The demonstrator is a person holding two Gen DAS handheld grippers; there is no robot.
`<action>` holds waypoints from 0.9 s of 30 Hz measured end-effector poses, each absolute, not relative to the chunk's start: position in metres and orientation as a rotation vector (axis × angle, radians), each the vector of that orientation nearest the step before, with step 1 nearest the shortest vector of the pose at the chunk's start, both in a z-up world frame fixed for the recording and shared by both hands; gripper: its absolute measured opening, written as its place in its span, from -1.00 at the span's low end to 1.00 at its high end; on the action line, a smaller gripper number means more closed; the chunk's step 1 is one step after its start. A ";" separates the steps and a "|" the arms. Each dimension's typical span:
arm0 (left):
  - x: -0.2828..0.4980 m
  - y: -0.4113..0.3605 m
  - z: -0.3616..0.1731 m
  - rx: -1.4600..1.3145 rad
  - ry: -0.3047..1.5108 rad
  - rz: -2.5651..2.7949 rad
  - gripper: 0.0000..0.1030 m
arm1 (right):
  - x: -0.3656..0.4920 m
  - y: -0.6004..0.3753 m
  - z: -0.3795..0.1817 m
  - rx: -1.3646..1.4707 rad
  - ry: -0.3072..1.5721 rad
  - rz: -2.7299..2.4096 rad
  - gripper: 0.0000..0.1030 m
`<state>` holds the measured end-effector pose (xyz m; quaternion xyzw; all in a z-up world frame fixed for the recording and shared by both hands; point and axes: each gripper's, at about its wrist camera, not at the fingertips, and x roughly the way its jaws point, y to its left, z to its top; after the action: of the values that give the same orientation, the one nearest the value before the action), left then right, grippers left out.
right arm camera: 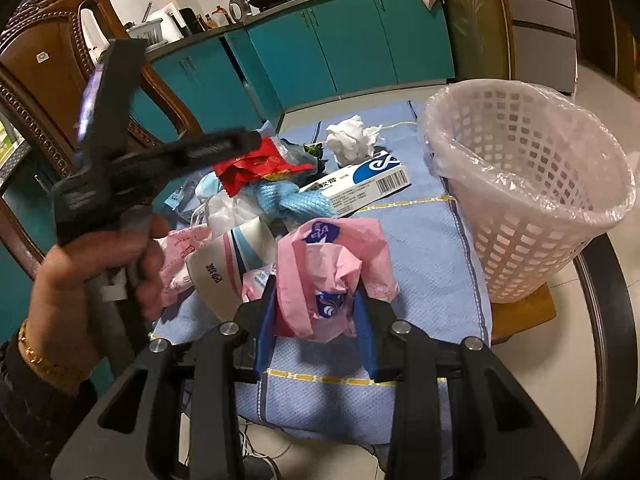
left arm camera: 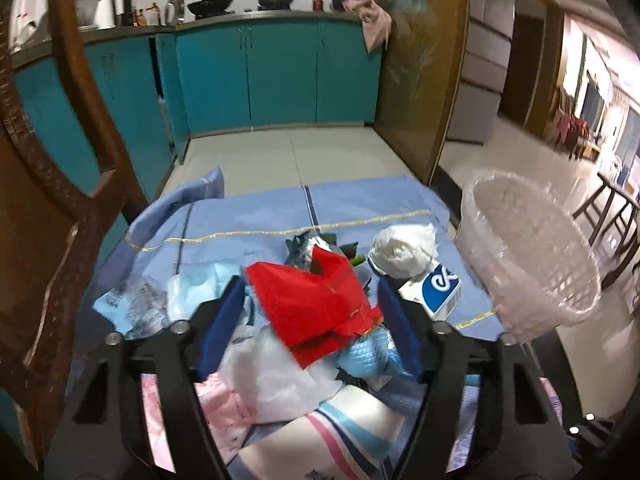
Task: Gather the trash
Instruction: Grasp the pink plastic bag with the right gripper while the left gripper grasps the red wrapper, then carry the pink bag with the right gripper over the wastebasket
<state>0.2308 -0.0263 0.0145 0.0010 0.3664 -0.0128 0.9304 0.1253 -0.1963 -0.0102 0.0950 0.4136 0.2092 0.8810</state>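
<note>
My right hand-held gripper (right arm camera: 316,316) pinches the pink plastic wrapper (right arm camera: 320,280) at the surface's near edge, light, limp and slippery, so I hold its bunched middle, while my left hand-held gripper (left arm camera: 312,304) brackets the red wrapper (left arm camera: 312,304), apparently unclamped.

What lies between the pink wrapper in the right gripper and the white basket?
Only bare blue cloth, seen in the right wrist view, lies between the pink wrapper in the right gripper and the basket.
</note>
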 end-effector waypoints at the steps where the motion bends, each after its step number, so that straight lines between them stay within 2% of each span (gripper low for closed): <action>1: 0.232 -0.027 0.014 0.000 0.748 -0.035 -0.13 | 0.126 -0.196 -0.010 0.197 0.863 0.436 -0.31; 4: 0.224 -0.027 0.021 -0.022 0.705 -0.059 -0.38 | 0.126 -0.195 -0.011 0.193 0.868 0.440 -0.31; 8: 0.204 -0.024 0.036 -0.040 0.646 -0.083 -0.57 | 0.127 -0.195 -0.011 0.192 0.869 0.445 -0.31; 14: 0.128 -0.002 0.063 -0.102 0.534 -0.089 -0.58 | 0.119 -0.194 -0.005 0.161 0.832 0.453 -0.31; 17: 0.085 0.005 0.060 -0.089 0.514 -0.051 -0.57 | 0.113 -0.190 -0.001 0.133 0.806 0.462 -0.31; 27: 0.054 0.011 0.033 -0.066 0.578 -0.015 -0.57 | 0.100 -0.176 0.007 0.052 0.737 0.459 -0.31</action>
<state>0.0541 0.0111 0.0325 -0.0327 0.2847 -0.0072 0.9580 0.0997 -0.1765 0.0066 0.0251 0.3570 0.2222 0.9069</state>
